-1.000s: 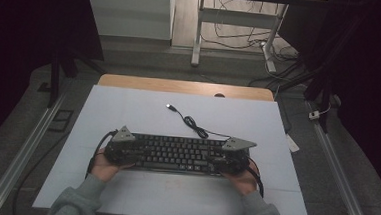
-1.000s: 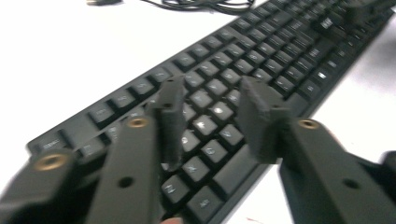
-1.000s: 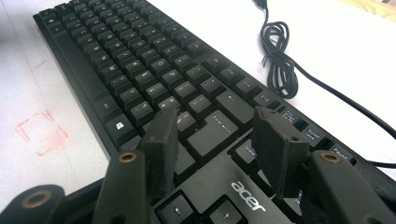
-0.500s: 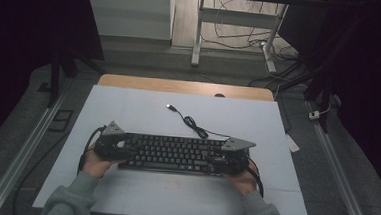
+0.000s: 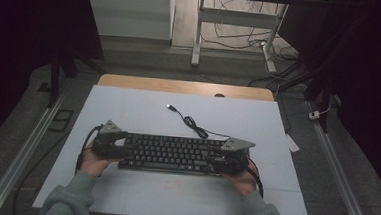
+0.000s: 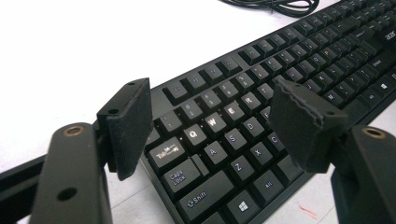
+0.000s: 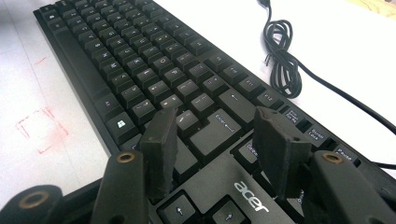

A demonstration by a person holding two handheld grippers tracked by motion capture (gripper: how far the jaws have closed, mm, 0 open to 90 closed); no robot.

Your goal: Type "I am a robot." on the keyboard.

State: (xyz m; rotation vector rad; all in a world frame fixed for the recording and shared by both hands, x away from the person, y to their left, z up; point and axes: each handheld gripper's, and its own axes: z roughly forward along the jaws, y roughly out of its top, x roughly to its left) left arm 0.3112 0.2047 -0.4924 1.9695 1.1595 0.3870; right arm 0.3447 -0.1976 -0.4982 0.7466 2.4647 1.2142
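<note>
Currently, the left gripper (image 6: 212,126) jaws, having just been opening, stand apart above the keyboard (image 5: 173,153) at lower left of the high view, while the right gripper (image 7: 215,149) jaws straddle its opposite end without visibly pressing, so any lift risks tilting it and dragging the cable (image 5: 192,122).

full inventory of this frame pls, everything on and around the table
black plastic full-size keyboard: 1, black, flat near the table's front edge
black USB cable: 1, black, loosely coiled behind the keyboard, plug end free
white table top: 1, white, wooden strip along its far edge
faint red square mark: 1, red, on the table in front of the keyboard
metal desk legs: grey, on the floor beyond the table
left hand-held gripper: 1, black, open over the keyboard's left end; jaws have just been opening
right hand-held gripper: 1, black, over the keyboard's right end
</note>
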